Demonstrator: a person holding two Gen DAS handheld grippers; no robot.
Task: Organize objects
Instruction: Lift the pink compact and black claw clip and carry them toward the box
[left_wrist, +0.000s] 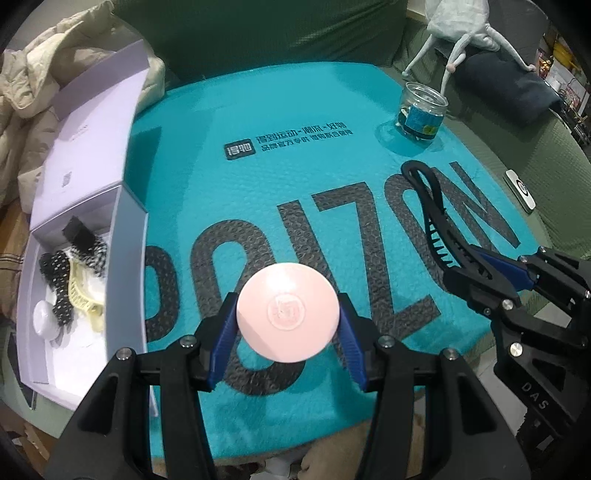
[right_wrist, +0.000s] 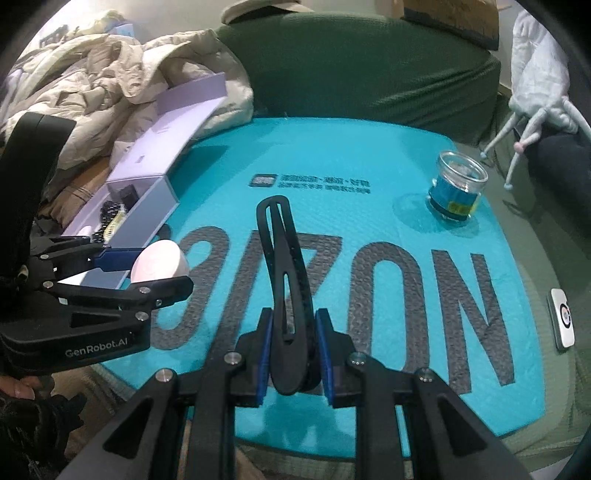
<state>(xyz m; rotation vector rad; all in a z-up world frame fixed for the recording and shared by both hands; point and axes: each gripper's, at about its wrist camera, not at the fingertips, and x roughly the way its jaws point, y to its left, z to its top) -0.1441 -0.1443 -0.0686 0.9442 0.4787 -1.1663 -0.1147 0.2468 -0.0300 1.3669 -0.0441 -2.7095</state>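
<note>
1. I am holding the left gripper (left_wrist: 288, 325) clamped on a round pink case (left_wrist: 287, 312), one blue pad on each side of it, lifted clear of the teal mat (left_wrist: 295, 177)
2. I am holding the right gripper (right_wrist: 293, 354) squeezed tight on the near end of a long black hair clip (right_wrist: 284, 273), which is sticking out forward over the mat, also off the surface
3. The open lilac box (left_wrist: 122, 236) is sitting at the left edge of the mat, and it is already carrying a dotted black clip (left_wrist: 59, 284), a pale yellow claw clip (left_wrist: 83, 295), a black-and-white fuzzy piece (left_wrist: 86, 247) and a small white round thing (left_wrist: 44, 317); I judge those as sorted
4. So I am reading the job as well under way: two more items are in hand, and neither is in the box yet; the pink case is the nearer of the two to it
5. Still waiting on the mat is a glass jar (left_wrist: 421, 114) at the far right, with small things inside that I cannot make out
6. A small white device (left_wrist: 521, 188) is lying off the mat on the right; whether it belongs to the sorting I cannot tell
7. What is left, as I see it: both held items going left into the box, then perhaps the jar
</note>
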